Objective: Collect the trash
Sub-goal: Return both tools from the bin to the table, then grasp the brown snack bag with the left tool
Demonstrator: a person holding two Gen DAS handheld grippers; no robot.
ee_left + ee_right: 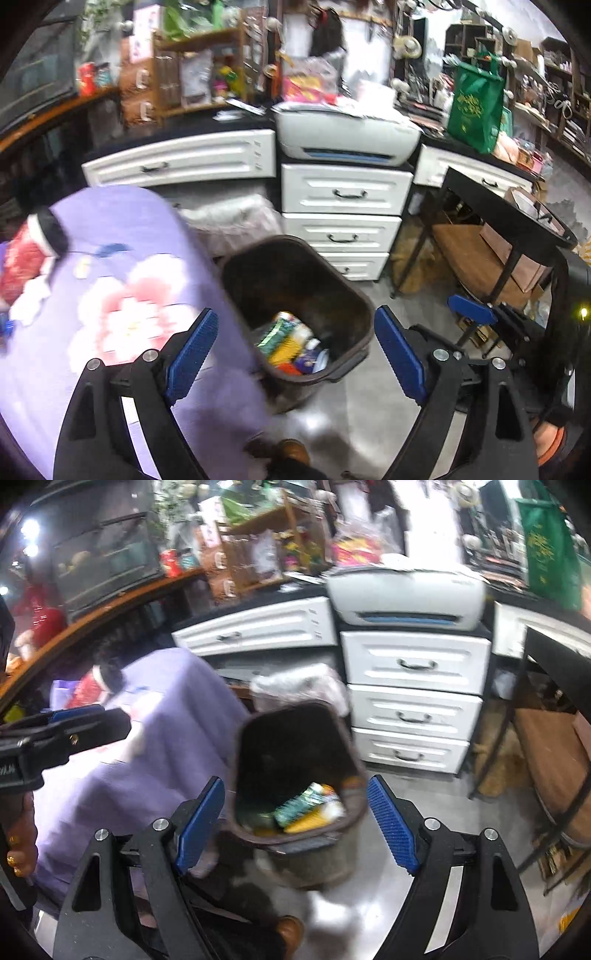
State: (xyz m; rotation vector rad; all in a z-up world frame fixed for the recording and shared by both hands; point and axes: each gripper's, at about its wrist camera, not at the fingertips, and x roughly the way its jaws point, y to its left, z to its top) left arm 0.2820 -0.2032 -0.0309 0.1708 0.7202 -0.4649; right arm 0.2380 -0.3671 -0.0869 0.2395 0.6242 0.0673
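A purple floral cloth [110, 295] covers the table on the left, with white drawers [343, 218] behind. Beside the table on the floor stands the dark bin [295, 306], already holding colourful wrappers [291, 343] at its bottom. A red packet [22, 258] and some white scraps lie on the cloth's far left.

The drop-off step looks finished; the next move likely calls for swinging back to the table for the remaining litter.

The left gripper [295, 350] and the right gripper [295, 827] both hover above the bin, angled downward, each with fingers spread wide and holding nothing.
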